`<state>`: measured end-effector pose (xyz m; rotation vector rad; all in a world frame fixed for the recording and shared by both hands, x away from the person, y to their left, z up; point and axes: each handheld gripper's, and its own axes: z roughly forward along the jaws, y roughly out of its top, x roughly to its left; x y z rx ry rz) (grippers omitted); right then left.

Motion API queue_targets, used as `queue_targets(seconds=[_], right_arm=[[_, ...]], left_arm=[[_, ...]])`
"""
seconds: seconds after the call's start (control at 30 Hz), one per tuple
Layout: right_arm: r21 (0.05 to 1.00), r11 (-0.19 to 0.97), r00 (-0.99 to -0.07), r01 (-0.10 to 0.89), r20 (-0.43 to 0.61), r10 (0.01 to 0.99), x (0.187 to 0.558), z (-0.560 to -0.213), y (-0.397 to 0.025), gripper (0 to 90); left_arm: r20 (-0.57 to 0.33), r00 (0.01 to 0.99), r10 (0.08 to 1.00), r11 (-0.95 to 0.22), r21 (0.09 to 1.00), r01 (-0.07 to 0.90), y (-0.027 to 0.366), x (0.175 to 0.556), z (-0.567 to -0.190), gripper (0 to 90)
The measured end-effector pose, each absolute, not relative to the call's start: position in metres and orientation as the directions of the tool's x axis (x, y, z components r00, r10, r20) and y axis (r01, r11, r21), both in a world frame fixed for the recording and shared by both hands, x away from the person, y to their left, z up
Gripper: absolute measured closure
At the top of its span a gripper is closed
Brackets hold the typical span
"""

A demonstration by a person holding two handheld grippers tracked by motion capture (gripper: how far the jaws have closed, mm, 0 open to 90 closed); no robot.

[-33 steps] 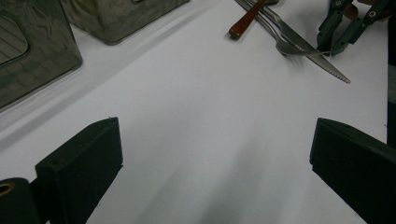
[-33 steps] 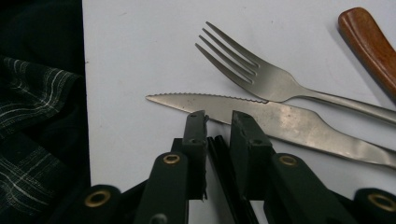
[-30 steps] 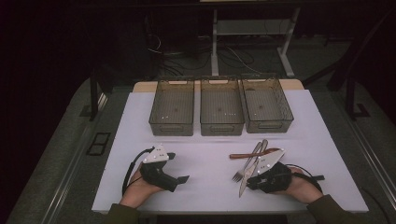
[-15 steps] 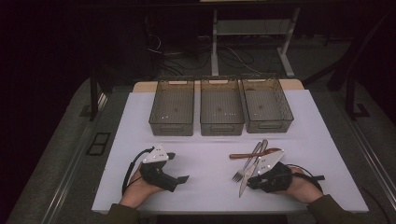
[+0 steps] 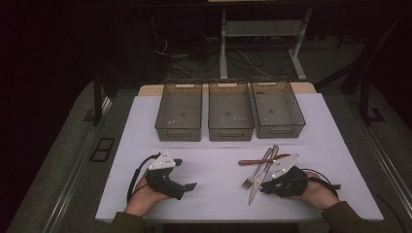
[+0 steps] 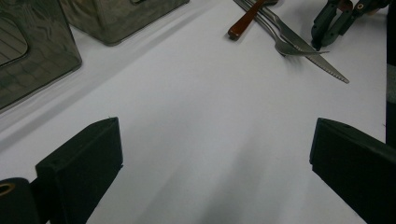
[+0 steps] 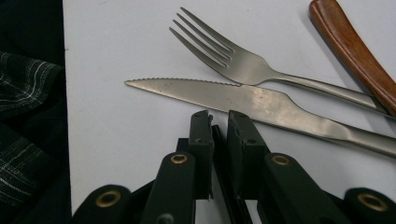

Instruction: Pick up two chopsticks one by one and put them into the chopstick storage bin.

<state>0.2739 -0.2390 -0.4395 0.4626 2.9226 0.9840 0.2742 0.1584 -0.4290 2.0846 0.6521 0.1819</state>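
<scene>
The left claw point(image 5: 187, 186) rests near the front edge of the worktop point(image 5: 218, 160), toward its left front corner, and its jaws stand wide apart with nothing between them. In the left gripper view the white surface ahead of these jaws is bare up to the bins, so there is free room to move forward.

The right claw point(image 5: 265, 188) lies near the front edge too, toward the right front corner, with its jaws pressed together and gripping nothing. Its tips are just beside the blade of the knife point(image 7: 261, 105), very near but, as far as the right gripper view shows, not touching. The fork point(image 7: 243, 63) lies along the far side of the knife, and the wooden-handled utensil point(image 7: 355, 51) crosses behind them. This cutlery sits right of the worktop's middle, well apart from the three bins point(image 5: 228, 109) along the back edge.

Compared with the earlier frames, both claws and the cutlery keep the same places.
</scene>
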Motion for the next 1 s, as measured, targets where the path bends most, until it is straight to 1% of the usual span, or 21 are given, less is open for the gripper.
queue_targets(seconds=[0.27,1.0], right_arm=[[0.597,0.755,-0.955,0.271,0.071,0.287,0.277,-0.44,-0.243,79.4],[0.598,0.717,-0.913,0.358,0.063,0.404,0.292,-0.44,-0.268,80.3]], left_arm=[[-0.117,0.849,0.515,-0.442,0.813,0.38,0.158,0.274,-0.429,1.6],[-0.117,0.849,0.515,-0.44,0.813,0.38,0.157,0.274,-0.429,1.6]])
